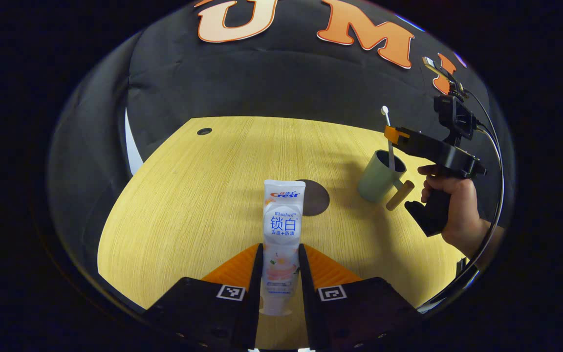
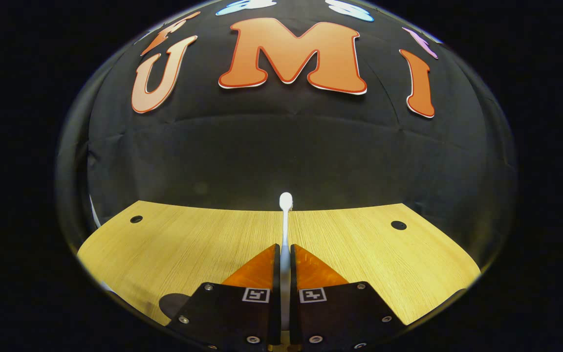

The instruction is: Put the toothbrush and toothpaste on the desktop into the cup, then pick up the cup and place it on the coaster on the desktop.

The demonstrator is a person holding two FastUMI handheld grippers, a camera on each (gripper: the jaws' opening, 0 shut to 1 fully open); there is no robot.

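A white toothpaste tube [image 1: 284, 220] stands upright between the orange fingers of my left gripper [image 1: 281, 247], which is shut on it above the wooden desktop [image 1: 188, 195]. Just behind the tube lies a dark round coaster [image 1: 316, 198]. To the right stands a pale green cup [image 1: 378, 178] with a wooden handle. A white toothbrush [image 1: 389, 142] sticks up out of the cup, and my right gripper [image 1: 393, 134], held by a hand [image 1: 455, 205], is shut on its shaft. In the right gripper view the toothbrush [image 2: 285, 215] rises from between my right gripper's [image 2: 285, 249] fingers, head up.
The desktop has small round holes near its far corners [image 1: 204, 131] [image 2: 399, 225]. Black cloth walls close off the back. A cable [image 1: 494, 142] trails from the right gripper's body.
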